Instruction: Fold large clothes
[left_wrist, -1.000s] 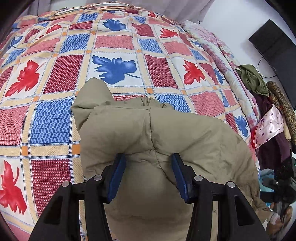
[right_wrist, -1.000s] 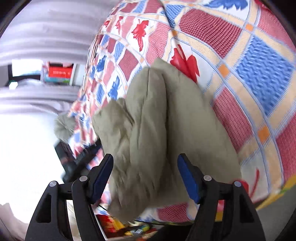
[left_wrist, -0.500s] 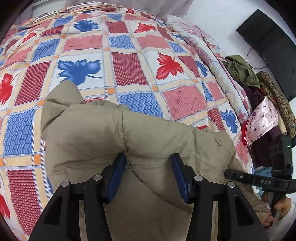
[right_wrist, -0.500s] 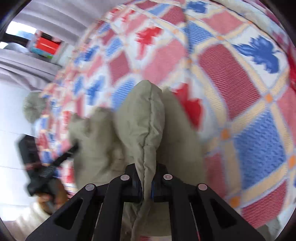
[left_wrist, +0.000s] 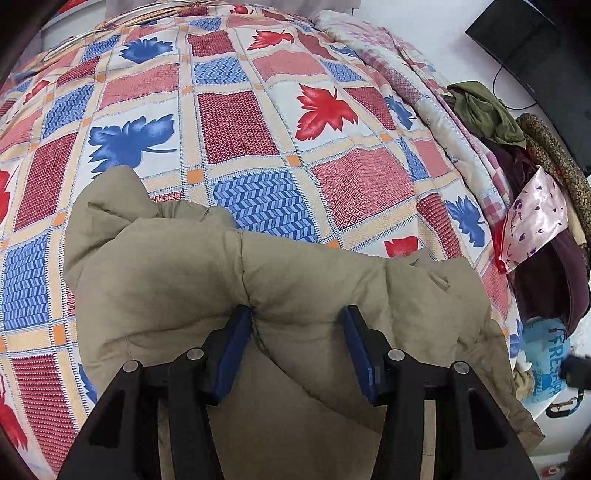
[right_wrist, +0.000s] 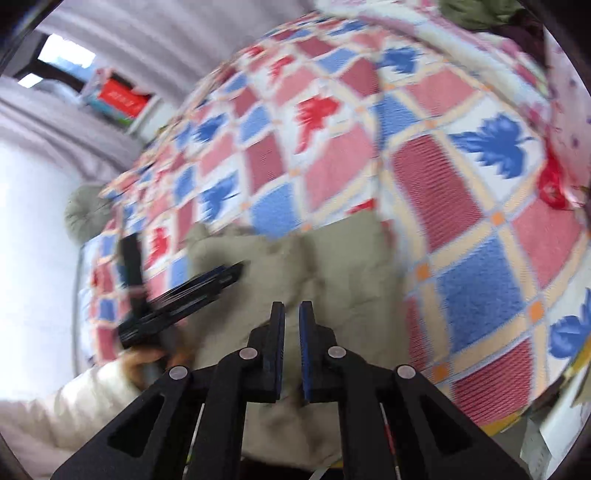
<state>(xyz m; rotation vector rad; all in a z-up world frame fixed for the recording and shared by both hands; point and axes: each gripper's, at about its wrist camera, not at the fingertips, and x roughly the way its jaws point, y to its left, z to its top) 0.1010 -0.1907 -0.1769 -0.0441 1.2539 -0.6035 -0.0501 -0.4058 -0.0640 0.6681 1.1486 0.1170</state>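
On the bed's red-and-blue leaf-patterned quilt (left_wrist: 258, 122) lies the padded khaki coat (left_wrist: 221, 280). My left gripper (left_wrist: 297, 325) pinches a thick fold; my right gripper (right_wrist: 291, 317) is nearly closed, empty.

blue bag (left_wrist: 550, 354), partial print "FRES"

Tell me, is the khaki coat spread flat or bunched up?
Bunched up: the coat lies in thick, puffy folds on the bedspread.

Left gripper (left_wrist: 297, 325): angled downward — blue pads pressed into bunched padded fabric.
Right gripper (right_wrist: 291, 314): jaws nearly together, nothing visibly gripped.
Left hand (right_wrist: 147, 363): white-sleeved — grasps its gripper's handle.
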